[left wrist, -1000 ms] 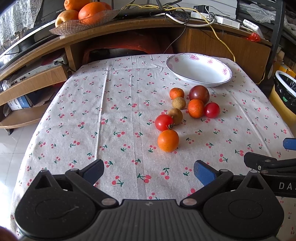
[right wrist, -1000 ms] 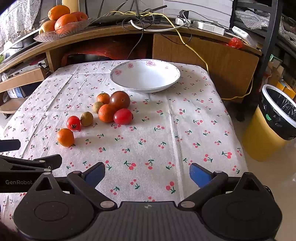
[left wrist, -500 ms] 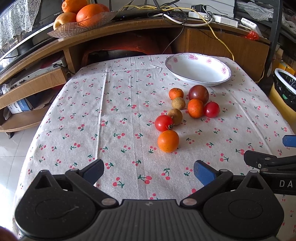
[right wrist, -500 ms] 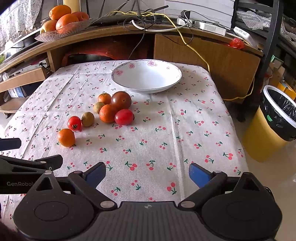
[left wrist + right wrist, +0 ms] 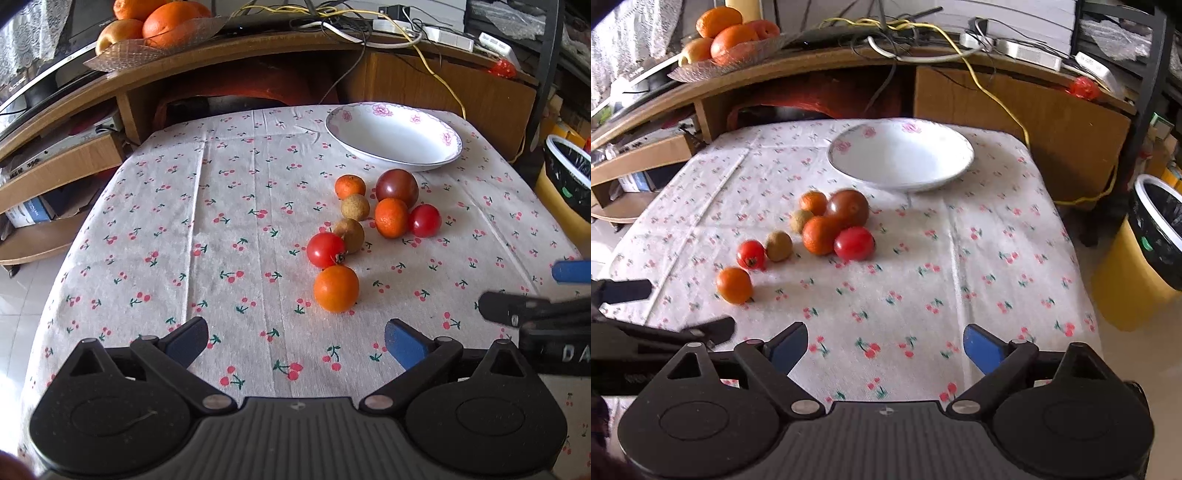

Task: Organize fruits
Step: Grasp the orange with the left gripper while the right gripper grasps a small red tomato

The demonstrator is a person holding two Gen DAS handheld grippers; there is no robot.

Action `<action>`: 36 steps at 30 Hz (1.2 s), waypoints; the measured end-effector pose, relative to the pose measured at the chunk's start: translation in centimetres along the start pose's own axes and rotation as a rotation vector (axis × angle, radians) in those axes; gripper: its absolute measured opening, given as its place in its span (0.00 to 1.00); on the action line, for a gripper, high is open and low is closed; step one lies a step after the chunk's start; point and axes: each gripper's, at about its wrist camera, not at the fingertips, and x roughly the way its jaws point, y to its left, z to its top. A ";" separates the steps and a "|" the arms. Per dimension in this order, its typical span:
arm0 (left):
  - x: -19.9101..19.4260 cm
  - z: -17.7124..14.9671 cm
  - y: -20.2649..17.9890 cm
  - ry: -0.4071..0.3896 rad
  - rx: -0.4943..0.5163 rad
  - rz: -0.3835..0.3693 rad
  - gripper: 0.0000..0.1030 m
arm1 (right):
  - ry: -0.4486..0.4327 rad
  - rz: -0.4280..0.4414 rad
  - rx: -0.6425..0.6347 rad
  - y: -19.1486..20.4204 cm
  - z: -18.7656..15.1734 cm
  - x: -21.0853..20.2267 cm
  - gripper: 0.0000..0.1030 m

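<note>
Left wrist view: the left tongs (image 5: 293, 341) hang spread wide and empty above the near edge of the desk (image 5: 155, 229), under its cherry-print cloth. Eight fruits lie loose in a string ahead; the nearest orange (image 5: 336, 288) sits just beyond the blue tips, touching a red tomato (image 5: 325, 250), which touches a brown round fruit (image 5: 350, 235). The white bowl (image 5: 393, 136) stands empty at the far side, beyond the dark tomato (image 5: 397, 187). Nothing is picked yet, so the step in hand looks like the first reach. The next move likely calls for advancing to straddle the orange without nudging the tomato against it.

Right wrist view: the right tongs (image 5: 884, 349) are likewise wide apart and hold nothing, over bare cloth. The red tomato nearest them (image 5: 854, 243) leans against an orange fruit (image 5: 820, 235), so a pinch there risks rolling its neighbours. The left tool's arm crosses the lower left corner, near the lone orange. A bin (image 5: 1148, 254) stands off the desk's right side, and a dish of oranges (image 5: 727, 40) sits on the shelf behind, clear of the path.
</note>
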 end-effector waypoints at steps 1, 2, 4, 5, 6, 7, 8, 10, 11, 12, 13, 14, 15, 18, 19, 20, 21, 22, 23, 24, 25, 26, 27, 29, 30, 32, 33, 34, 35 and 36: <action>0.0 0.1 -0.1 0.003 0.007 -0.002 1.00 | -0.006 0.007 -0.007 0.1 0.3 -0.1 0.84; 0.0 0.2 -0.2 0.004 0.014 0.002 1.00 | -0.008 0.014 -0.016 0.1 0.5 -0.2 0.84; -0.3 0.4 -0.3 0.009 0.026 0.010 1.00 | -0.012 0.028 -0.028 0.2 0.8 -0.4 0.83; -0.5 0.5 -0.3 0.010 0.026 0.012 1.00 | -0.013 0.032 -0.036 0.1 1.0 -0.6 0.82; -0.6 0.6 -0.3 0.012 0.024 0.010 1.00 | -0.015 0.033 -0.039 0.0 1.2 -0.8 0.82; -0.6 0.8 -0.3 0.018 0.024 0.003 1.00 | -0.016 0.037 -0.042 -0.2 1.4 -0.8 0.82; -0.7 0.9 -0.4 0.023 0.027 -0.005 0.99 | -0.017 0.041 -0.045 -0.3 1.7 -0.8 0.82; -0.6 1.4 -0.6 0.034 0.042 -0.023 0.93 | -0.021 0.043 -0.055 -0.6 2.3 -0.6 0.82; -0.5 1.8 -0.6 0.033 0.045 -0.033 0.93 | -0.020 0.049 -0.064 -0.8 2.5 -0.5 0.82; -0.4 2.1 -0.6 0.028 0.045 -0.050 0.93 | -0.018 0.056 -0.072 -1.0 2.7 -0.3 0.82; -0.3 2.3 -0.6 0.022 0.044 -0.067 0.92 | -0.012 0.063 -0.082 -1.3 2.9 0.1 0.81; 0.0 2.4 -0.5 0.023 0.043 -0.078 0.90 | -0.006 0.067 -0.091 -1.5 3.1 0.4 0.78; 0.3 2.6 -0.5 0.031 0.045 -0.082 0.86 | -0.001 0.075 -0.096 -1.7 3.3 0.7 0.74; 1.5 2.8 -0.2 0.072 0.047 -0.118 0.73 | 0.008 0.118 -0.080 -2.3 4.1 1.7 0.70; 1.8 2.7 0.0 0.082 0.042 -0.125 0.72 | 0.010 0.130 -0.084 -2.3 4.2 2.0 0.70; 2.1 2.6 0.0 0.087 0.043 -0.123 0.68 | 0.010 0.134 -0.101 -2.2 4.4 2.5 0.68; 2.3 2.6 -0.1 0.089 0.045 -0.126 0.67 | 0.009 0.133 -0.120 -2.1 4.5 2.9 0.68; 2.4 2.6 -0.1 0.086 0.045 -0.132 0.65 | 0.010 0.133 -0.134 -2.0 4.6 3.2 0.67; 2.5 2.7 -0.2 0.080 0.043 -0.137 0.63 | 0.015 0.136 -0.144 -1.9 4.7 3.7 0.64; 2.6 2.7 -0.2 0.076 0.043 -0.140 0.62 | 0.022 0.143 -0.146 -1.9 4.8 4.0 0.62; 2.7 2.8 -0.2 0.076 0.044 -0.142 0.59 | 0.029 0.154 -0.144 -1.9 4.9 4.4 0.61; 2.7 2.8 -0.1 0.076 0.047 -0.147 0.57 | 0.033 0.163 -0.144 -1.8 4.9 4.7 0.59; 2.7 2.7 -0.1 0.076 0.050 -0.150 0.56 | 0.036 0.168 -0.146 -1.8 5.0 4.9 0.58; 2.9 2.6 0.0 0.076 0.047 -0.154 0.52 | 0.041 0.175 -0.157 -1.5 5.0 5.5 0.57; 3.0 2.6 0.0 0.071 0.048 -0.154 0.51 | 0.044 0.179 -0.161 -1.4 5.0 5.7 0.56; 3.0 2.7 0.0 0.059 0.059 -0.161 0.47 | 0.042 0.193 -0.166 -1.1 5.1 5.9 0.53; 3.0 2.7 -0.1 0.057 0.059 -0.164 0.46 | 0.039 0.195 -0.171 -1.1 5.2 6.0 0.51; 3.1 2.7 -0.1 0.057 0.060 -0.165 0.44 | 0.035 0.195 -0.179 -1.0 5.2 6.0 0.51; 3.1 2.7 -0.2 0.058 0.062 -0.167 0.44 | 0.034 0.195 -0.186 -0.9 5.3 6.1 0.51; 3.1 2.7 -0.3 0.057 0.066 -0.168 0.43 | 0.035 0.196 -0.189 -0.8 5.3 6.3 0.48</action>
